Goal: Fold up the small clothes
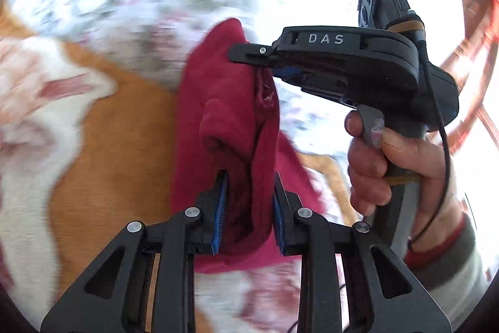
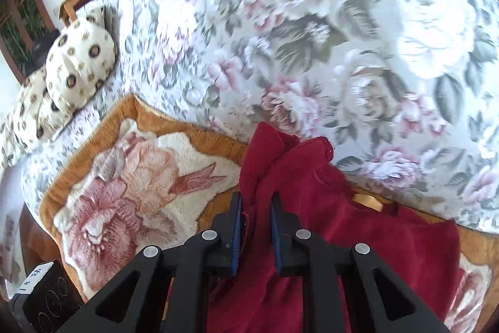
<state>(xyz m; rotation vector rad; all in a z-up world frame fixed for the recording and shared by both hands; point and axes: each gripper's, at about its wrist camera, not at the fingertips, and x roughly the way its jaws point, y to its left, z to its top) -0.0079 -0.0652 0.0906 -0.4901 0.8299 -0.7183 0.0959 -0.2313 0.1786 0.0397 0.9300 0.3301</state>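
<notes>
The red garment hangs bunched between both grippers, lifted above a floral blanket on a sofa. In the left wrist view its long axis runs up the middle of the frame, from the left gripper at the bottom to the right gripper at upper right. In the right wrist view the bulk trails to the lower right, a loose end pointing up at centre.

The left fingers pinch a thick fold; the right gripper likewise pinches cloth between its fingers.

To do this step well, both pinches should likely hold firm while the grippers draw apart, so the cloth hangs flat before being laid on the blanket.
</notes>
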